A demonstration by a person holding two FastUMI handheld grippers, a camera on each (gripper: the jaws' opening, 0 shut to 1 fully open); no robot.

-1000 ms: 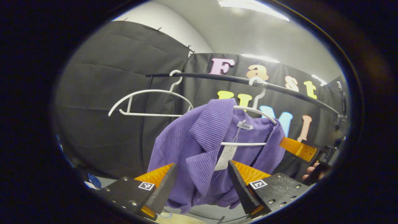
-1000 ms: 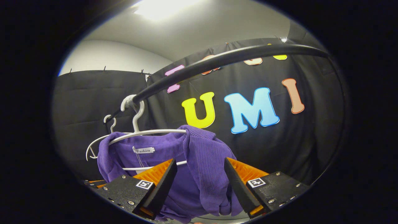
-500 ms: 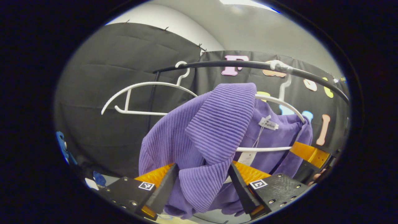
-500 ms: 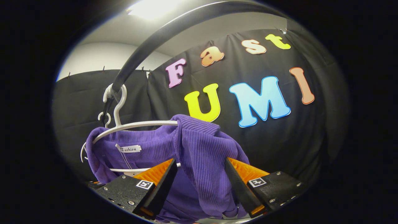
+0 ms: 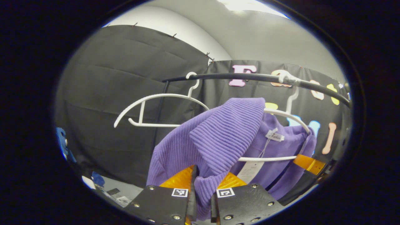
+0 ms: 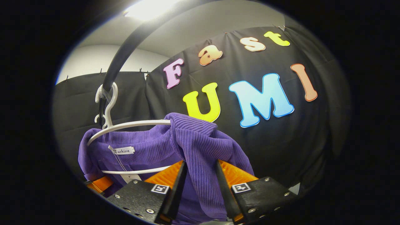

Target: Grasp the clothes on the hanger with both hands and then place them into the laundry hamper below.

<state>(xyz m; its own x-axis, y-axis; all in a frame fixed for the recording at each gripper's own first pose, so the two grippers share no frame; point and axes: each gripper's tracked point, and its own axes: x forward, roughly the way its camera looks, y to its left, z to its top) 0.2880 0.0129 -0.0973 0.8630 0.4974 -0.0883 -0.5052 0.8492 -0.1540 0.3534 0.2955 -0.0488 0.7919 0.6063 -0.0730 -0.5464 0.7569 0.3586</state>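
Pinching purple garment fold: left hand-held gripper.

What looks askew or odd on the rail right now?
Nothing looks damaged. The purple ribbed knit garment hangs bunched on its white plastic hanger, because the left gripper pinches one shoulder.

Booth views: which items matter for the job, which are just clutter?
Job:
purple top, on its hanger
left tool, shut on the top's fabric
right tool, fingers either side of a fold, contact unclear
rail carrying the hanger

Lying about:
bare hanger on the same rail
blue items low at the left
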